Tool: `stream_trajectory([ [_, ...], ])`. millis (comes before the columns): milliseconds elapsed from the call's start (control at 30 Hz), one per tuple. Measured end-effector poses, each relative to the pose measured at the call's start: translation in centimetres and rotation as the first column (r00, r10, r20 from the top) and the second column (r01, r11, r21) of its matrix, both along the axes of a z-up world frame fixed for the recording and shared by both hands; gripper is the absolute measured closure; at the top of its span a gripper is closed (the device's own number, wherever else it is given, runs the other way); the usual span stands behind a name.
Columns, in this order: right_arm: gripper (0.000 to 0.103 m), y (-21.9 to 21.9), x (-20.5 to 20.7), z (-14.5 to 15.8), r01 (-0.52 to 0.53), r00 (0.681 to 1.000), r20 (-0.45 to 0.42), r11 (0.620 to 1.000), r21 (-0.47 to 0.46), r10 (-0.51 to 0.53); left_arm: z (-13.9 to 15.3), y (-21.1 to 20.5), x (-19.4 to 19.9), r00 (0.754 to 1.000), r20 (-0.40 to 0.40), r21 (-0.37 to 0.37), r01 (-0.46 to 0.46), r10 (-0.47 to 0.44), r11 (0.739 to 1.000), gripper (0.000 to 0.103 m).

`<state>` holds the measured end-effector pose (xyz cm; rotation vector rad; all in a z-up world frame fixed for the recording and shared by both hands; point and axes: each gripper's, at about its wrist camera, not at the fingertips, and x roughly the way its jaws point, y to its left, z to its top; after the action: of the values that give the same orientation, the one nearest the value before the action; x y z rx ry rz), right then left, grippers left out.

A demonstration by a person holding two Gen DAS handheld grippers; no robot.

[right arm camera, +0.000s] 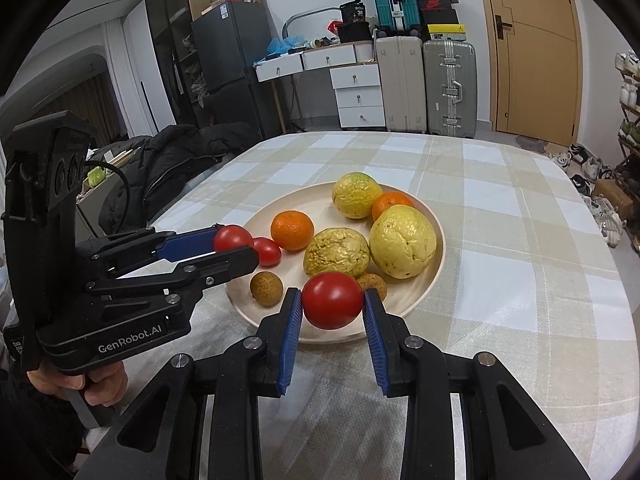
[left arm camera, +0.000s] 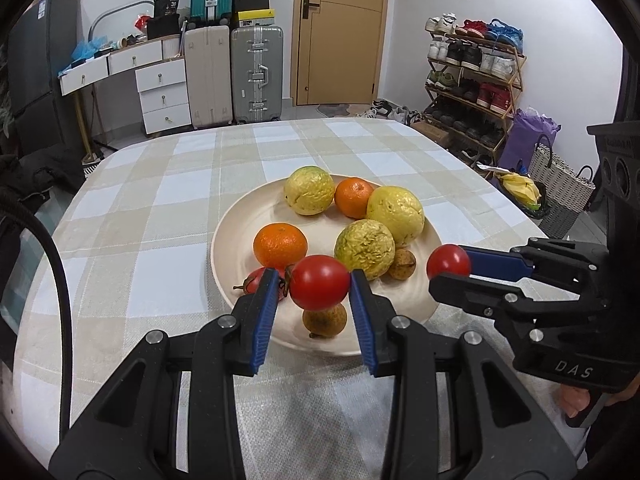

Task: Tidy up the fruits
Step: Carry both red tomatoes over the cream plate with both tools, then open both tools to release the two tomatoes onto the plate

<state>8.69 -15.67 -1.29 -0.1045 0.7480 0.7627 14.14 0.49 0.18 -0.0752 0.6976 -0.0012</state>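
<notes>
A cream plate (left arm camera: 240, 236) (right arm camera: 434, 256) on the checked tablecloth holds three wrinkled yellow-green fruits (left arm camera: 365, 249), two oranges (left arm camera: 280, 245), two small brown fruits (left arm camera: 324, 320) and a small red tomato (right arm camera: 267, 251). My left gripper (left arm camera: 315, 285) is shut on a red tomato (left arm camera: 319, 281) above the plate's near edge; it also shows in the right wrist view (right arm camera: 234, 246). My right gripper (right arm camera: 333, 300) is shut on another red tomato (right arm camera: 333, 300) over the plate's near right side, and shows in the left wrist view (left arm camera: 448, 268).
The table (left arm camera: 168, 184) is covered by a beige and white checked cloth. A black jacket (right arm camera: 172, 160) lies at the table's left side. Suitcases (left arm camera: 236, 76), drawers, a door and a shoe rack (left arm camera: 472, 80) stand beyond the table.
</notes>
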Motion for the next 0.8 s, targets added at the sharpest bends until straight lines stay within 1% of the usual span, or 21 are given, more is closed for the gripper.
stream_trajectory([
  [333, 0.071, 0.7, 1.0, -1.0, 0.002, 1.000, -0.016, 1.000, -0.029, -0.002, -1.1, -0.5, 1.4, 1.000, -0.018, 0.010, 0.011, -0.011, 1.000, 0.070],
  [467, 0.071, 0.8, 1.3, -1.1, 0.003, 1.000, -0.020, 1.000, -0.030, -0.004, -1.4, -0.6, 1.9, 1.000, -0.028, 0.003, 0.014, -0.014, 1.000, 0.070],
  [800, 0.071, 0.8, 1.4, -1.6, 0.000, 1.000, -0.025, 0.999, -0.038, -0.001, -1.7, -1.4, 2.5, 0.999, -0.039, 0.013, 0.035, -0.035, 0.999, 0.070],
])
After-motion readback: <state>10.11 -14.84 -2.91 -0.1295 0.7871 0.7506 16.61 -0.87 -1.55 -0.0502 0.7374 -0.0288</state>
